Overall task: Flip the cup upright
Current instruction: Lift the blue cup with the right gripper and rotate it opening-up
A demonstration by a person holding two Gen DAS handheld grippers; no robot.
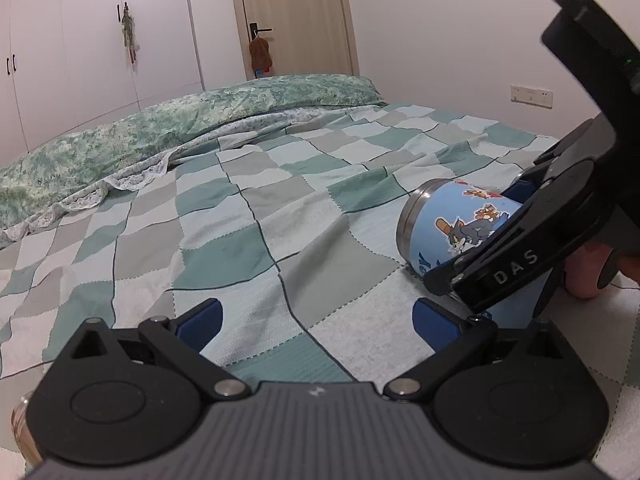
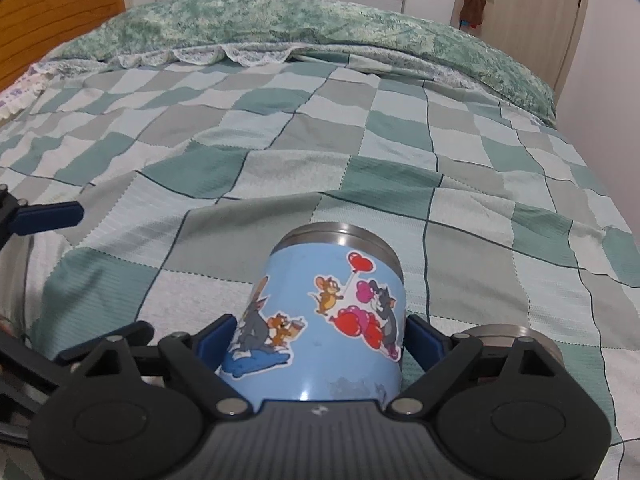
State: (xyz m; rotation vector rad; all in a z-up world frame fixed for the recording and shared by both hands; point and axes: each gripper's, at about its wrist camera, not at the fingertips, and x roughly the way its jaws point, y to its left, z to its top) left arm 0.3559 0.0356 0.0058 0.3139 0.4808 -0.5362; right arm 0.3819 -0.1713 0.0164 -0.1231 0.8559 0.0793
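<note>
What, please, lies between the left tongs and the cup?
Only bare checked blanket: in the right wrist view the left tongs sit open, apart from the cup held by the right tongs.

A light-blue cup [image 2: 332,312] with cartoon cat-and-mouse stickers and a silver steel rim is seen; the bedspread [image 2: 280,152] is checked in green, grey and white.

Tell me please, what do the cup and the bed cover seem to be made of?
Cup: probably stainless steel, since a shiny bare metal band shows at its far end, under a smooth blue coating with glossy cartoon stickers. Bed cover: woven textile, likely cotton, matte, ribbed, checked patches with stitched seams.
</note>
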